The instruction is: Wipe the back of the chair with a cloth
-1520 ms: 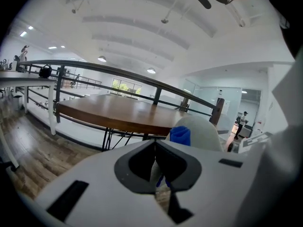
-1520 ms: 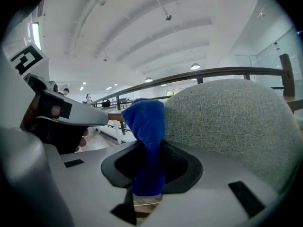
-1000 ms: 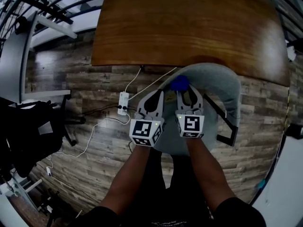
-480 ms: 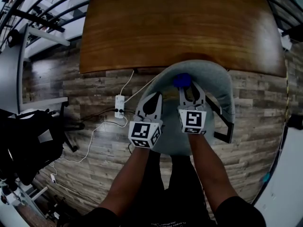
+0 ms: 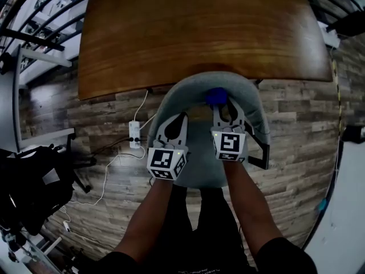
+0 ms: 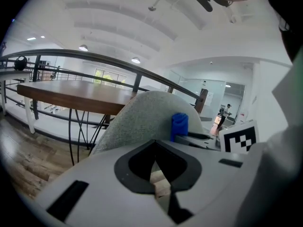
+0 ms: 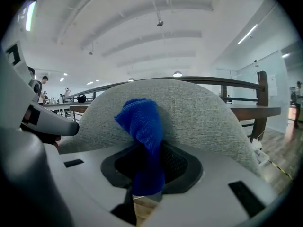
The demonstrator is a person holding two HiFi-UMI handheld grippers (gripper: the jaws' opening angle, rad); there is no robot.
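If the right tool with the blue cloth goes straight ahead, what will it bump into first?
Most likely the grey chair back. The right tool points straight at it, and the blue cloth it grips would touch first. It looks very close, maybe touching already.

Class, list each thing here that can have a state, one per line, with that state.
left gripper: shut, empty.
right gripper: shut on the blue cloth.
blue cloth: bunched, sticking up in front of the chair's back.
chair: upright, its back toward the wooden table.
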